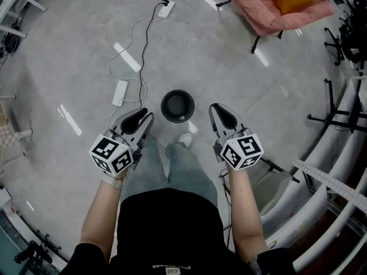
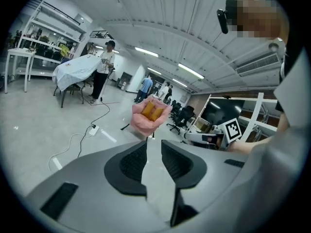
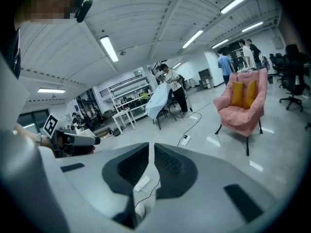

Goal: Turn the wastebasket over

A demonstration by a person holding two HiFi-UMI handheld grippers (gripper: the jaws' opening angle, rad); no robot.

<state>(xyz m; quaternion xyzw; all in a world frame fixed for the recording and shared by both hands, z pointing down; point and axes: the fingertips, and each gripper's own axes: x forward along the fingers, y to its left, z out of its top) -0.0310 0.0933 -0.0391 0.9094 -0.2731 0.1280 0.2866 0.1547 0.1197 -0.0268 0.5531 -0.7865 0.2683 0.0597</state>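
L gripper (image 1: 143, 114): jaws slightly apart, empty. Small round black wastebasket (image 1: 177, 106) sits upright, mouth up, on grey floor (image 1: 86, 50), between both grippers, just ahead of tips. Prob. light, stiff, smooth plastic; pinch the thin rim. R gripper (image 1: 217, 109): jaws pressed together, empty.

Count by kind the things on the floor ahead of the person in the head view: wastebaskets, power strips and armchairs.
wastebasket: 1
power strips: 2
pink armchair: 1
Total: 4
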